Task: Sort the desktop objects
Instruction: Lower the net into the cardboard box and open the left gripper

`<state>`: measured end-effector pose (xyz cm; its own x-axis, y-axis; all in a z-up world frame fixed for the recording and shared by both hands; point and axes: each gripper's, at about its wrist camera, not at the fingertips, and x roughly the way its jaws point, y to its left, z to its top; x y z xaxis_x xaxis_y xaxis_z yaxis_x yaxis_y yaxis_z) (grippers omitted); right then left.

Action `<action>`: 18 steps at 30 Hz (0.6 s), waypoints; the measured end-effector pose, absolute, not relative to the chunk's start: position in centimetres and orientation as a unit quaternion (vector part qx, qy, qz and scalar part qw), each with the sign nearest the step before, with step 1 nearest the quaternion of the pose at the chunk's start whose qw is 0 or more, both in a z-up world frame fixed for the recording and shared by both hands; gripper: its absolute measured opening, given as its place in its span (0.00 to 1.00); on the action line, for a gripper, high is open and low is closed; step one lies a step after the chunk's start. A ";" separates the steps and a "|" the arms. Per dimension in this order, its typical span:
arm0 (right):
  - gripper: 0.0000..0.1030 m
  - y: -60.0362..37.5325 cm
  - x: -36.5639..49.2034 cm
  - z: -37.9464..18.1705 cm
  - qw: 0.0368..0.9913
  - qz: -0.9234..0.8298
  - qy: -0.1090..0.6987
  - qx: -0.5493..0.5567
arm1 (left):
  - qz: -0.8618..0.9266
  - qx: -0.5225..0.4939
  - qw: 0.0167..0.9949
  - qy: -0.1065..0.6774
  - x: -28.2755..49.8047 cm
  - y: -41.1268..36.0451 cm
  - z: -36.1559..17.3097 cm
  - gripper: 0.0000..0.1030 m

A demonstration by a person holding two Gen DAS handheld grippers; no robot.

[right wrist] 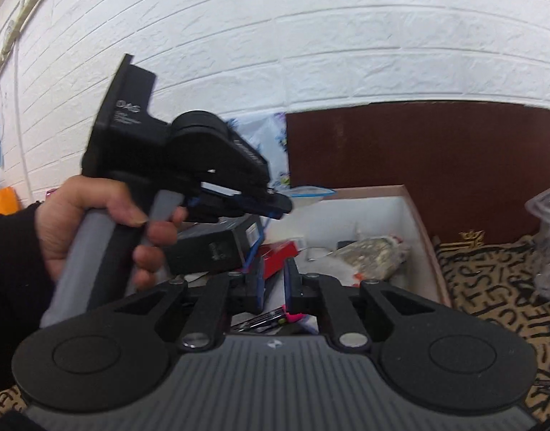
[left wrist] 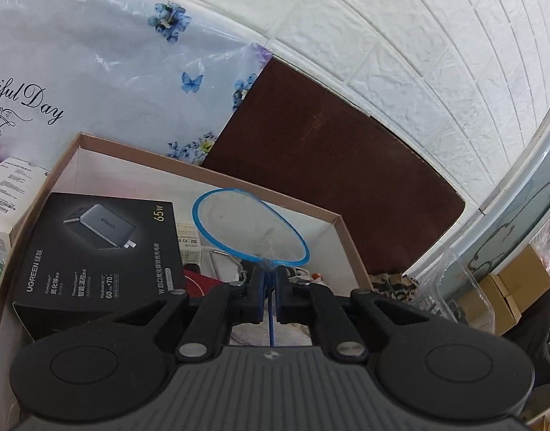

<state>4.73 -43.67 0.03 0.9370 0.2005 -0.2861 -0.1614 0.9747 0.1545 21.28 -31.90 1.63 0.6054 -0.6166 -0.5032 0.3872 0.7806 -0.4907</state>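
One net: small blue-rimmed hand net (left wrist: 251, 231), its handle pinched in the closed left gripper (left wrist: 271, 282), hoop ahead of the jaws, over the box.
Box: open cardboard box (left wrist: 217, 176) beneath both grippers.
Contents: black charger carton (left wrist: 102, 251) left of the left jaws; red packet (right wrist: 278, 253); clear bag (right wrist: 371, 251).
Right gripper (right wrist: 273, 287): jaws slightly parted, nothing visibly clamped.
Holder: hand (right wrist: 95, 222) grips the left tool.

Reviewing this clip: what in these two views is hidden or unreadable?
- Left wrist view: the box contents nearest the camera are hidden by the left claw; the net's blue handle is mostly hidden between its fingers.
- Right wrist view: the charger carton is partly covered by the hand.
- Right claw: whether it holds anything is unclear.
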 end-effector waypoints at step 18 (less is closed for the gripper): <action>0.39 -42.3 7.5 -0.6 0.982 -0.001 0.188 0.023 | -0.294 -0.165 0.879 0.338 21.3 -30.8 1.4 0.46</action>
